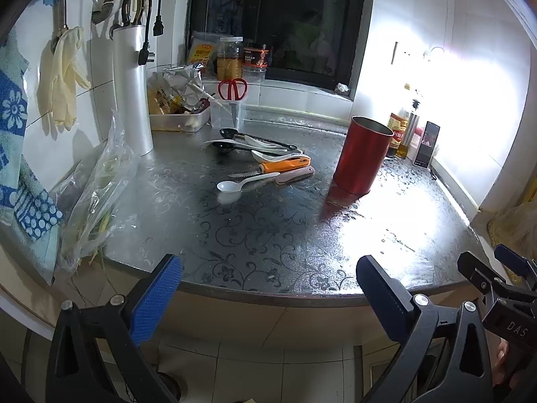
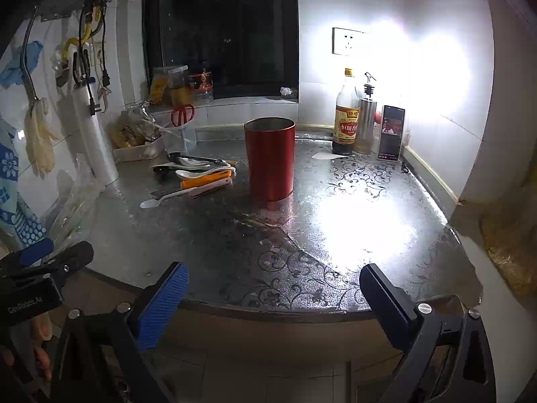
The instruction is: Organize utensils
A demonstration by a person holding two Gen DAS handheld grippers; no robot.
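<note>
Left gripper spread wide, nothing held, hovering at the counter's near edge. Right gripper likewise wide open and empty. Farther back on the counter, an upright red cup; just left of it, a loose pile of utensils: white spoon, orange-handled knife, black spoons.

A dark brown bottle with a yellow-and-red label stood by the back wall, just beside a steel oil dispenser and an upright phone with a lit screen. Red-handled scissors sat blade-down in a clear plastic container. Pale rubber gloves hung on the tiled wall, near a white roll.
</note>
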